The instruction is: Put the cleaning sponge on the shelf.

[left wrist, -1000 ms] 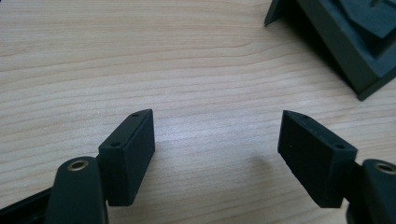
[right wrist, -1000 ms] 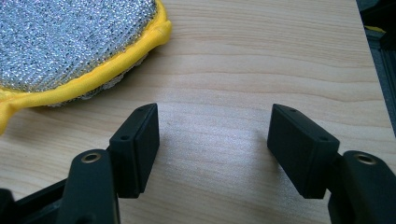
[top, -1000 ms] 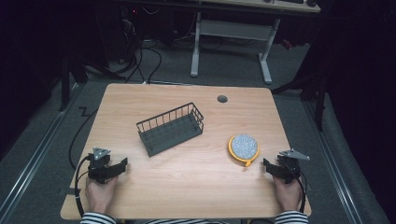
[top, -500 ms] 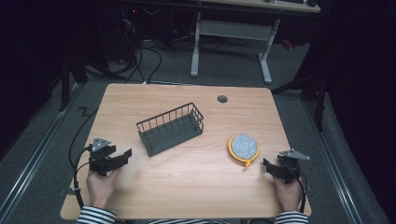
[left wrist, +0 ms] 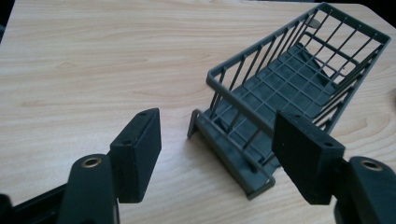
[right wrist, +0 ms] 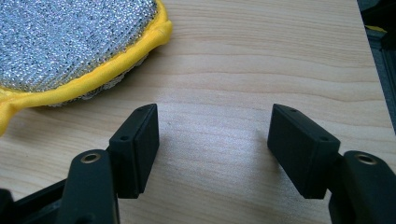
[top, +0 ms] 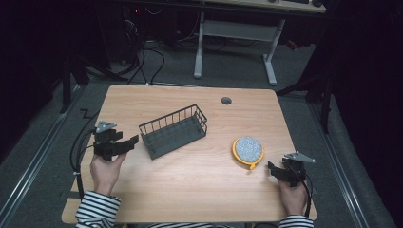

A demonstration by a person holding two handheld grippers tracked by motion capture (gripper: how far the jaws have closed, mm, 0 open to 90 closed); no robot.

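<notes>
The left tool [top: 134, 139] hangs above the tabletop [top: 190, 185] at its left side, held up in the person's left hand [top: 105, 168], with its black jaws pointing right toward the near end of the wire basket [top: 175, 131]. Its jaws have just been closing a little, yet they stand well apart with nothing between them; in the left gripper view [left wrist: 217, 151] the basket's near corner lies beyond and below the gap, untouched.

The basket is dark grey, long and narrow, with barred walls and a grid floor. It sits on the tabletop just left of centre, open side up. Its long axis runs on a slant: the near end points toward the left tool and the person's side, the far end toward the back right of the tabletop. In the left gripper view [left wrist: 299, 74] it stretches away from the jaws up to the right, one short end nearest the tool.

Over on the right, the right tool [top: 271, 167] rests low near the tabletop's front right edge in the person's right hand [top: 292, 197]. Its jaws are spread, with bare wood between them in the right gripper view [right wrist: 212, 140]. Just ahead and to the left of it lies a round scouring pad [top: 248, 150], silvery mesh with a yellow rim, close to the jaws and not touching them. The pad lies well apart from the basket, on its right.
</notes>
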